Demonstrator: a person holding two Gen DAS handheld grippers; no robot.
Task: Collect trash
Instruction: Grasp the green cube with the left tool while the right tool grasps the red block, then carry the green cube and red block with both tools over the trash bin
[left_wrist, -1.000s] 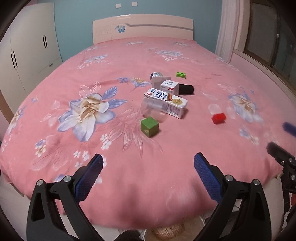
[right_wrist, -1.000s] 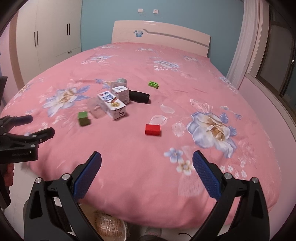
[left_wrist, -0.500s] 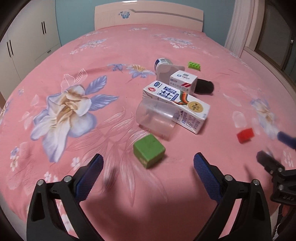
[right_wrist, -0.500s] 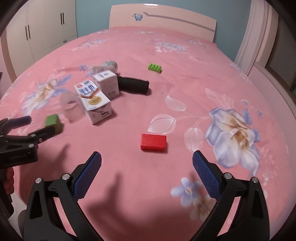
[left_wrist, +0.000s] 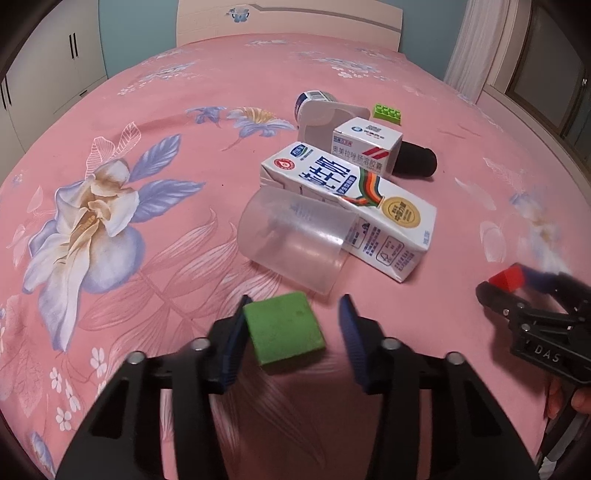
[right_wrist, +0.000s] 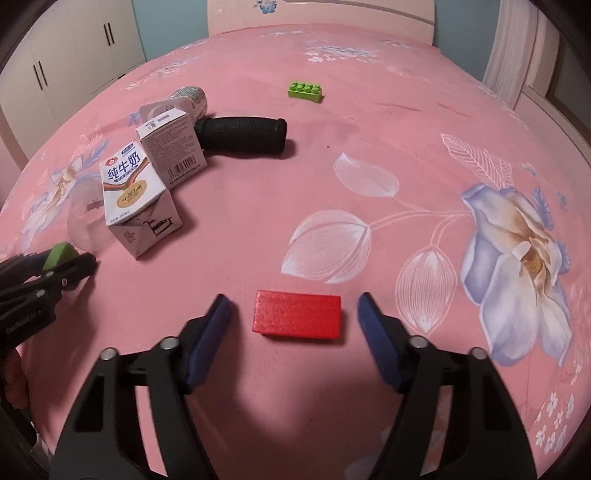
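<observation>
Currently, the pink floral bedspread (left_wrist: 184, 122) fills both views and carries all items. Largest is the milk carton (left_wrist: 354, 206), lying on its side at 1 o'clock from my left gripper. A clear plastic cup (left_wrist: 295, 240) lies on its side against the carton, at 12 o'clock. A small white box (left_wrist: 365, 147) sits beyond the carton, with a black cylinder (right_wrist: 243, 134) just behind it. A green studded brick (right_wrist: 306, 90) lies well apart at 12 o'clock in the right view.

My left gripper (left_wrist: 291, 332) tilts steeply downward; its jaws are closing around the green cube (left_wrist: 282, 332), the left pad touching, the right pad apart. My right gripper (right_wrist: 293, 325) also tilts steeply downward; its jaws are closing, with the red block (right_wrist: 297, 319) between them, untouched.
</observation>
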